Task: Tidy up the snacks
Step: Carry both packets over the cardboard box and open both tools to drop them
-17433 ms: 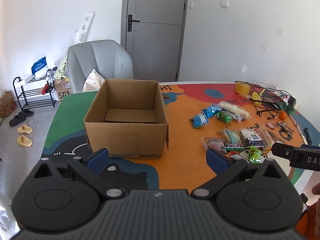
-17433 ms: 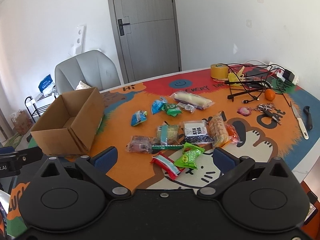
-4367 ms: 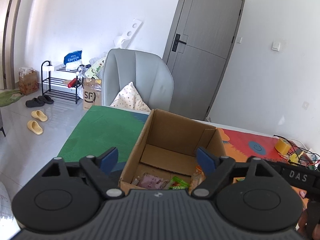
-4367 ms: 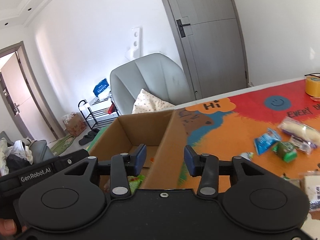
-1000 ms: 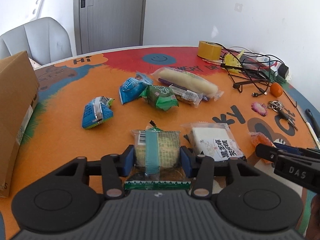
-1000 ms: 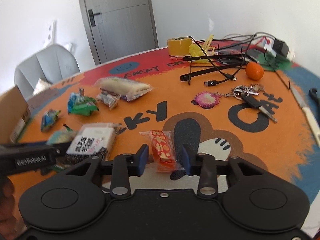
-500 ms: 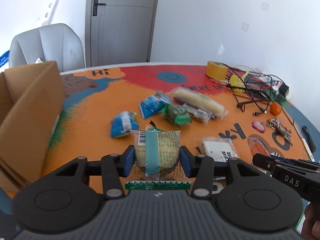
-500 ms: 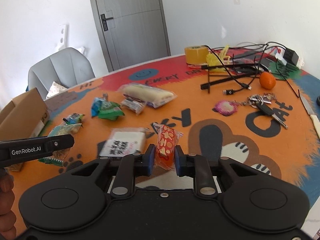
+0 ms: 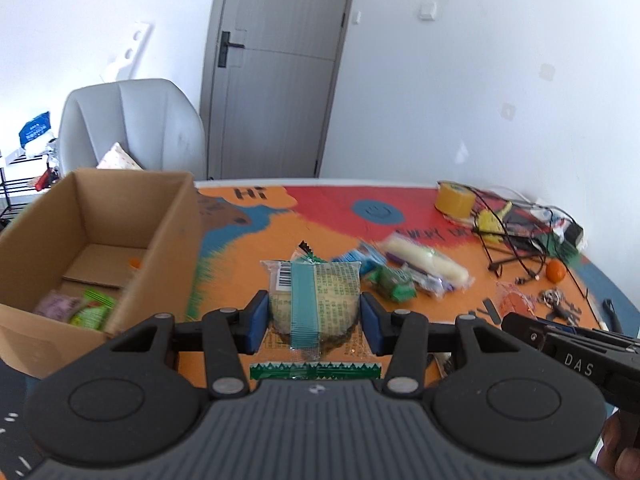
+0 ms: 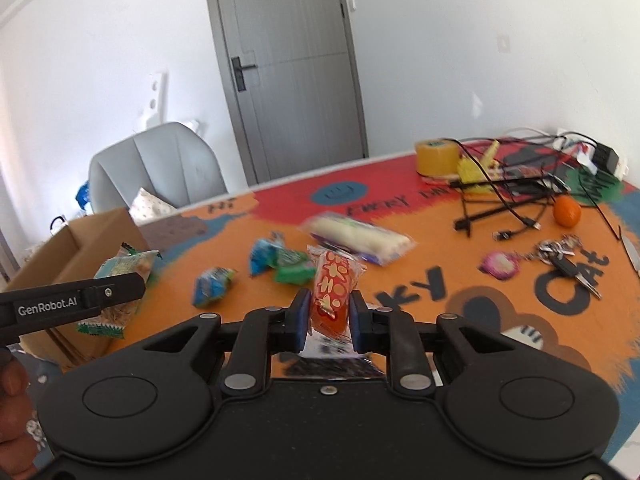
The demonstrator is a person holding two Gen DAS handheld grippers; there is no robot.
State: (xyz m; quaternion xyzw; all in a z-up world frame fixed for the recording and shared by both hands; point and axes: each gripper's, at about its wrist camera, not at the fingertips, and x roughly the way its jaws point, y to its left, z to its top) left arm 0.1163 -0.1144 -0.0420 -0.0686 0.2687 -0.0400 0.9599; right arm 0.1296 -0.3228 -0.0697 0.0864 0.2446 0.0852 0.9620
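Note:
My left gripper (image 9: 314,316) is shut on a clear cake packet with a teal stripe (image 9: 314,296), held above the mat just right of the open cardboard box (image 9: 172,240). That packet (image 10: 122,276) also shows in the right wrist view, hanging beside the box (image 10: 100,224). A pink and a green packet (image 9: 86,306) lie inside the box. My right gripper (image 10: 330,316) is shut on a red-orange snack packet (image 10: 334,284), lifted off the mat. Blue packets (image 10: 212,286), a green packet (image 10: 294,274) and a long white roll (image 10: 358,238) lie on the mat.
The table carries a colourful cartoon mat (image 10: 500,320). Yellow tape (image 10: 436,156), tangled black cables (image 10: 504,196), an orange fruit (image 10: 567,212) and keys (image 10: 560,256) sit at the right. A grey chair (image 9: 132,128) and a door (image 9: 276,68) stand behind the table.
Both grippers have risen from the mat with their packets and swung left toward the box, whose inside now shows. The right gripper's jaws closed onto the red-orange packet a second ago.

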